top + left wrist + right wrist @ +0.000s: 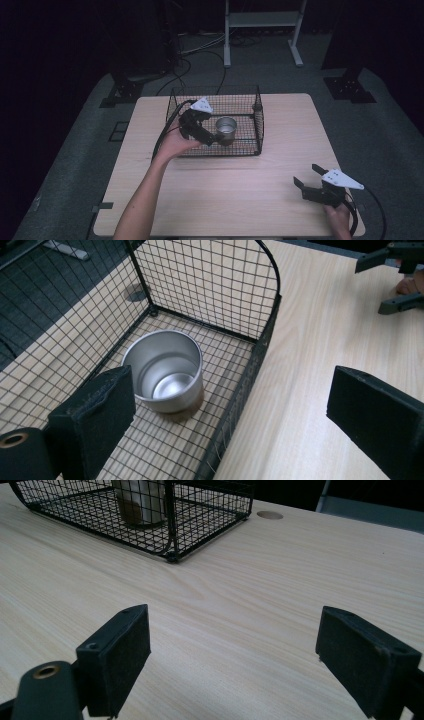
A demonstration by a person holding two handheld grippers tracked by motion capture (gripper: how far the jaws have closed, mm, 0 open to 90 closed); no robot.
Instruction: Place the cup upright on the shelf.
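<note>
A shiny metal cup point(226, 129) stands upright and empty inside a black wire basket point(258, 111) at the middle of the wooden table point(240, 195). My left gripper point(209, 131) hovers at the basket's front left, just left of the cup. It is open with nothing between its fingers. In the left gripper view the cup point(165, 372) sits beyond the left jaw, and the basket's wall point(240, 390) runs between the two jaws. My right gripper point(308, 176) rests near the table's front right corner, open and empty point(235, 655). The basket point(175, 525) lies far ahead of it.
A round hole point(270, 515) is cut in the tabletop beyond the basket. On the floor behind the table are a white frame stand point(262, 20), loose cables point(185, 55) and black stand bases point(350, 87). The right gripper point(395, 275) appears far off in the left gripper view.
</note>
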